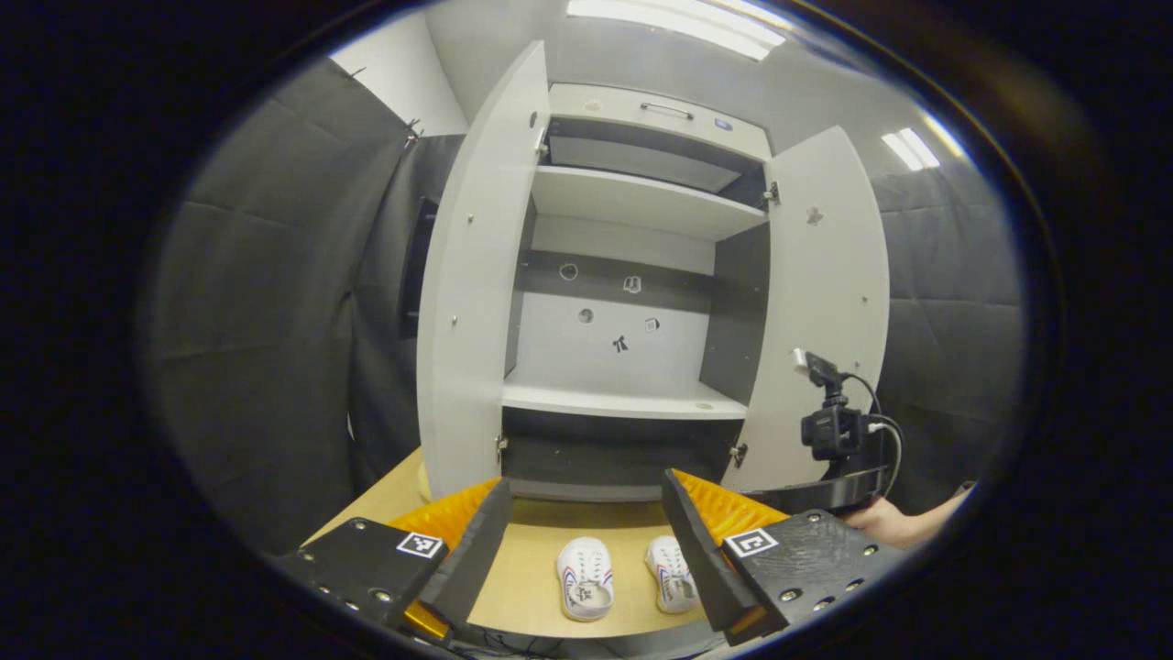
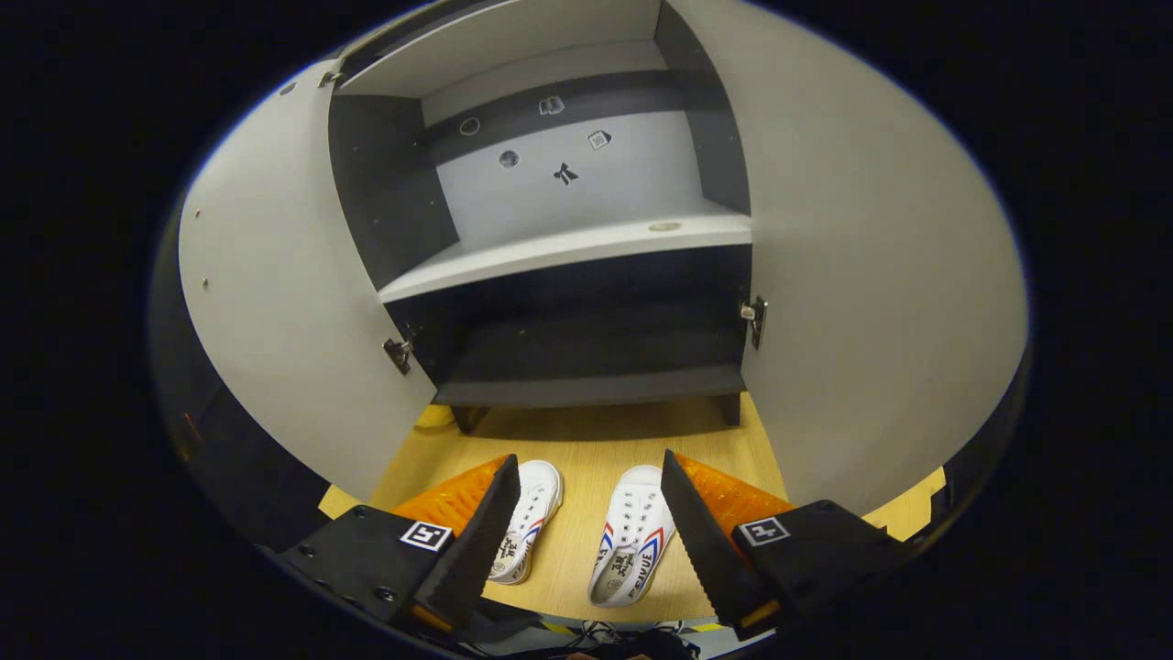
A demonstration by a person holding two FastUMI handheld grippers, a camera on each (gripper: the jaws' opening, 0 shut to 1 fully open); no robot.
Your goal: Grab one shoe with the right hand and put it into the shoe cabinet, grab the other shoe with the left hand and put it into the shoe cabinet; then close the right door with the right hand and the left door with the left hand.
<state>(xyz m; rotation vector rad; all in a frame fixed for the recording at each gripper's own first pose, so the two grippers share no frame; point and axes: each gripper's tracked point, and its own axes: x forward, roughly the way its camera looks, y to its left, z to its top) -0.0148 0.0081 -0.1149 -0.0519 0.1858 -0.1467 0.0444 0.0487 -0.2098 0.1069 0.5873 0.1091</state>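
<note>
Two white shoes with red and blue stripes lie side by side on the wooden floor in front of the cabinet: the left shoe (image 1: 585, 578) (image 2: 526, 522) and the right shoe (image 1: 670, 575) (image 2: 631, 536). The shoe cabinet (image 1: 623, 302) (image 2: 568, 238) stands with both doors swung wide, the left door (image 1: 476, 275) (image 2: 293, 284) and the right door (image 1: 829, 302) (image 2: 871, 275). My left gripper (image 1: 586, 550) hangs open above the shoes. My right gripper (image 2: 586, 536) is open too, low over the pair, with the right shoe between its fingers' line. The right gripper's camera (image 1: 832, 429) and a hand (image 1: 903, 521) appear in the left gripper view.
Inside the cabinet are pale shelves (image 1: 623, 401) (image 2: 568, 247) and a dark bottom shelf (image 2: 586, 385), all bare. Black cloth walls (image 1: 266, 348) close in on both sides. The wooden floor (image 1: 527, 568) (image 2: 586, 440) runs up to the cabinet's base.
</note>
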